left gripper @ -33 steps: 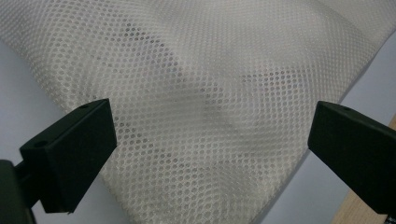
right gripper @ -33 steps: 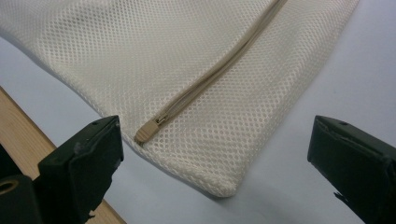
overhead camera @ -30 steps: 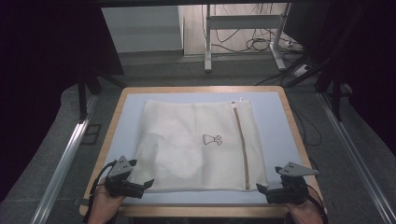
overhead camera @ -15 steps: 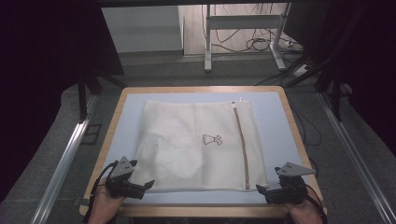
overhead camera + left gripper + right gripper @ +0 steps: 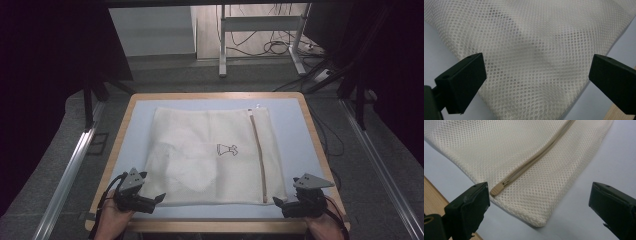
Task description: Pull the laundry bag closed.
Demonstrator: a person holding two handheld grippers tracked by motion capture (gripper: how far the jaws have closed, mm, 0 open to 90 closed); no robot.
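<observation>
Jaws apart; cream mesh bag (image 5: 212, 155) flat, zipper (image 5: 534, 160) closed.

The small black print (image 5: 227, 149) on the mesh bag (image 5: 200, 150) is too tiny to read.

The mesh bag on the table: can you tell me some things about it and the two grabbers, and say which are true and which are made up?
1. The mesh bag lies flat on the table. True.
2. The zipper runs along the bag's left side in the high view. False: it runs along the right side.
3. The left gripper is clamped on the bag. False: its jaws stand wide apart over the bag's near corner.
4. The right gripper is open. True.
5. A small black drawing is printed on the bag. True.
6. The bag is bright red. False: it is cream white.
</observation>
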